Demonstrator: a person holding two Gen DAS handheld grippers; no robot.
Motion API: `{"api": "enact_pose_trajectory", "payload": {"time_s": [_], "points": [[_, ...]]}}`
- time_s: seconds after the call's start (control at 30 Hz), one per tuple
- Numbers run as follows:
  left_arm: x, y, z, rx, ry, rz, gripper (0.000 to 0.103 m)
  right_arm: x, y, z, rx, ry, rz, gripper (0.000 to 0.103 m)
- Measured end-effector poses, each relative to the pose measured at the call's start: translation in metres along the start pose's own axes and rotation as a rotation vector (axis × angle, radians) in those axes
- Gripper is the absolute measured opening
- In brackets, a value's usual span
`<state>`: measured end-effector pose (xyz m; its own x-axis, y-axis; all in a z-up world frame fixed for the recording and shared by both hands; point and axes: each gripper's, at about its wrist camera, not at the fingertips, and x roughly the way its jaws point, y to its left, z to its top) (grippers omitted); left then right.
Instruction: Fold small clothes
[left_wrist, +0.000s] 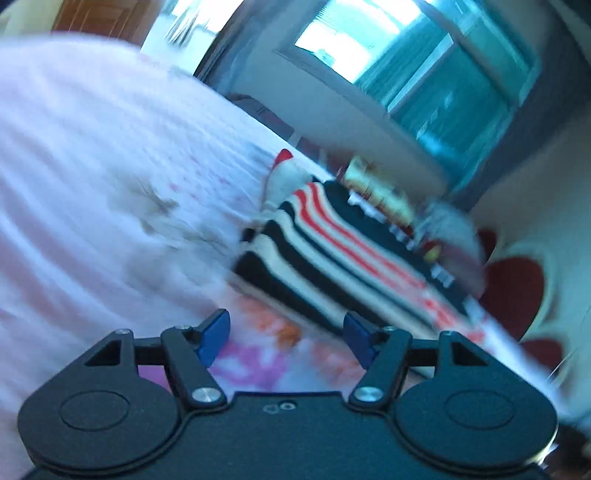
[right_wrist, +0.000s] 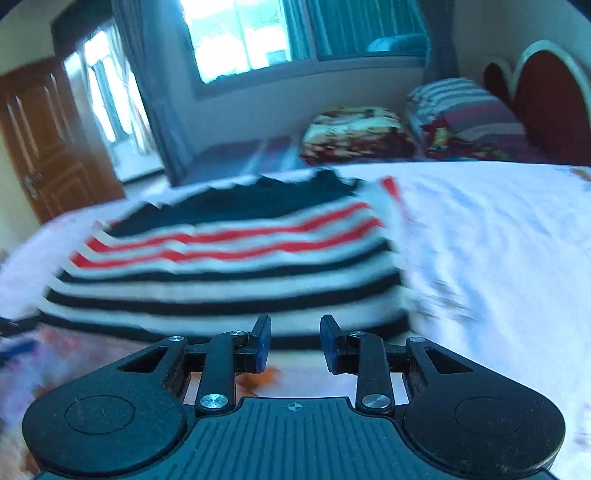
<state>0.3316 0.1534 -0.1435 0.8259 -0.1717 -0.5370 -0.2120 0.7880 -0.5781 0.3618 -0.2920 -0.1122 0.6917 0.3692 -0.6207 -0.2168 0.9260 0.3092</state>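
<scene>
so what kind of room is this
Most likely a bedroom: a bed with a pale sheet, pillows against a red headboard, and a striped sweater lying on the sheet.

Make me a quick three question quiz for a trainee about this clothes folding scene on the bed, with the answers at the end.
1. True or false: the left gripper is clamped on the striped sweater.
2. Which colours are the sweater's stripes? A) green and yellow B) navy, white and red C) all pink
3. What does the sweater lie on?

Key
1. False. Both the left gripper and the right gripper have their jaws apart with nothing between them.
2. B.
3. The pale bedspread, in front of both grippers.
</scene>
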Motion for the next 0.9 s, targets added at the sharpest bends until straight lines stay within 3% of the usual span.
{"api": "enact_pose_trajectory", "payload": {"time_s": [0.13, 0.17, 0.2, 0.3, 0.37, 0.47, 0.53, 0.57, 0.6, 0.67, 0.73, 0.9], "points": [[0.035, 0.007, 0.015, -0.127, -0.077, -0.057, 0.065, 0.026, 0.023, 0.023, 0.025, -0.011, 0.103, 0.028], [0.043, 0.007, 0.020, -0.141, -0.088, -0.056, 0.065, 0.035, 0.029, 0.029, 0.012, -0.015, 0.126, 0.014], [0.050, 0.006, 0.025, -0.155, -0.096, -0.053, 0.065, 0.045, 0.034, 0.033, 0.001, -0.011, 0.142, 0.008], [0.064, 0.003, 0.034, -0.178, -0.104, -0.036, 0.061, 0.073, 0.047, 0.041, -0.016, 0.003, 0.170, 0.001], [0.073, 0.001, 0.039, -0.160, -0.063, 0.009, 0.029, 0.086, 0.055, 0.042, -0.027, 0.008, 0.167, 0.000], [0.070, 0.009, 0.045, -0.233, -0.048, -0.039, 0.020, 0.097, 0.063, 0.042, -0.036, 0.016, 0.181, 0.000], [0.049, 0.002, 0.049, -0.221, -0.122, -0.128, 0.017, 0.100, 0.064, 0.040, -0.044, 0.015, 0.191, 0.000], [0.045, -0.003, 0.049, -0.172, -0.136, -0.122, 0.018, 0.104, 0.065, 0.037, -0.053, 0.034, 0.181, 0.000], [0.048, -0.001, 0.046, -0.162, -0.125, -0.098, 0.018, 0.112, 0.064, 0.033, -0.062, 0.069, 0.157, 0.000], [0.064, 0.018, 0.041, -0.239, -0.049, -0.046, 0.017, 0.114, 0.058, 0.027, -0.048, 0.054, 0.170, 0.000], [0.067, 0.033, 0.034, -0.305, -0.051, -0.090, 0.017, 0.113, 0.058, 0.028, -0.049, 0.059, 0.166, 0.000], [0.060, 0.030, 0.034, -0.316, -0.074, -0.142, 0.017, 0.117, 0.055, 0.028, -0.050, 0.060, 0.165, 0.000]]}}
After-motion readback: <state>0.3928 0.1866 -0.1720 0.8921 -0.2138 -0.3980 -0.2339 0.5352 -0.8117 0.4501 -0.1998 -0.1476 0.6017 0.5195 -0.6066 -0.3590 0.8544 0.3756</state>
